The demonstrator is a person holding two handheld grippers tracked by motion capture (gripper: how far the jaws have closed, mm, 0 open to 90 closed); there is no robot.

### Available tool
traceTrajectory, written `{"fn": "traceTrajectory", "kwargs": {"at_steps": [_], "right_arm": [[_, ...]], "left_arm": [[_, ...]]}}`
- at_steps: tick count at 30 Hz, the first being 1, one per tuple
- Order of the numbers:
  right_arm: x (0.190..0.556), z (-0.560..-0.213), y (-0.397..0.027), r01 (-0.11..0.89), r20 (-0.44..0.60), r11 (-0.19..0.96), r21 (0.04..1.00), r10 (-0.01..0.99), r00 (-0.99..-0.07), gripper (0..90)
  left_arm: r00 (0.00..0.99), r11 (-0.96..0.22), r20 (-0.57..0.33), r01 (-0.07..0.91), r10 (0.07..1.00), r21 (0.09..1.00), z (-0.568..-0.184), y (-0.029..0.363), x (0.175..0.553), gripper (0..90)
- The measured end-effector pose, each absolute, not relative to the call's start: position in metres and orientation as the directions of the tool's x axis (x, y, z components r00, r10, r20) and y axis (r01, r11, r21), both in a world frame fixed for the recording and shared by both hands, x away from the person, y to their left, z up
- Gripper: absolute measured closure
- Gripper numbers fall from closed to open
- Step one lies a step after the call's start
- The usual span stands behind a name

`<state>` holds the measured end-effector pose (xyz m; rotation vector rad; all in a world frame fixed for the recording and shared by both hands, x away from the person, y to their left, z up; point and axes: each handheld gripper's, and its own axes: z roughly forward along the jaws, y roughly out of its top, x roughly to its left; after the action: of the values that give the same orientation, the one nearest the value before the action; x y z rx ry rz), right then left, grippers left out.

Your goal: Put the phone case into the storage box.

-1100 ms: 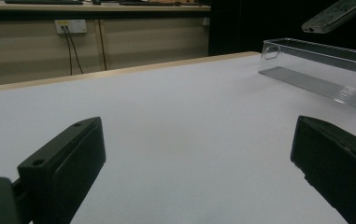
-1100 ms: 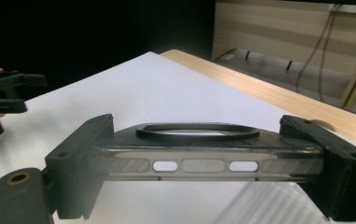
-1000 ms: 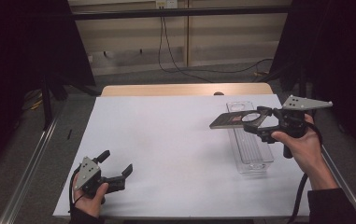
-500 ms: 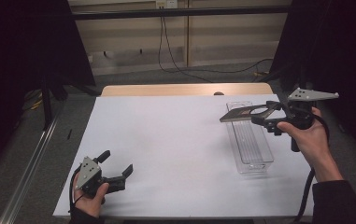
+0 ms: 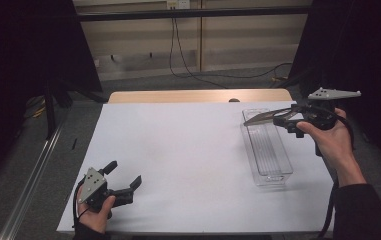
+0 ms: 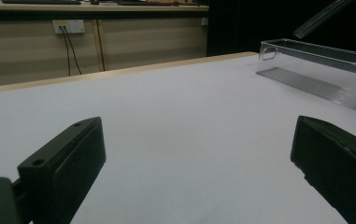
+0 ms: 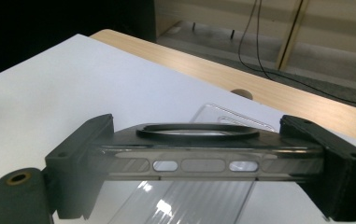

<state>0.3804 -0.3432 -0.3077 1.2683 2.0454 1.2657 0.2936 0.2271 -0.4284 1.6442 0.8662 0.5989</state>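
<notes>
As jaws clamp, lid [image 7: 199,151] spans between

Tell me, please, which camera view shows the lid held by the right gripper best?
The right gripper view: the lid sits close up, clamped edge-on between the two jaws, its ring and slots plain. The high view shows it small and dark above the clear tray, in the right gripper. The left gripper view catches just its tip.

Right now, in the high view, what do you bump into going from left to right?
Left gripper → bare white table → clear plastic tray → right gripper, holding a dark flat lid → right hand.
</notes>
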Motion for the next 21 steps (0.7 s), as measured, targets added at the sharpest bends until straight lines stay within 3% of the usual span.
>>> {"fn": "traceTrajectory", "kwargs": {"at_steps": [21], "right_arm": [[0.409,-0.322,-0.337,0.549,0.067,0.168,0.818,0.922,-0.382,11.9]], "left_arm": [[0.599,-0.116,-0.044,0.226,0.800,0.967,-0.429,0.225,0.294,3.1]]}}
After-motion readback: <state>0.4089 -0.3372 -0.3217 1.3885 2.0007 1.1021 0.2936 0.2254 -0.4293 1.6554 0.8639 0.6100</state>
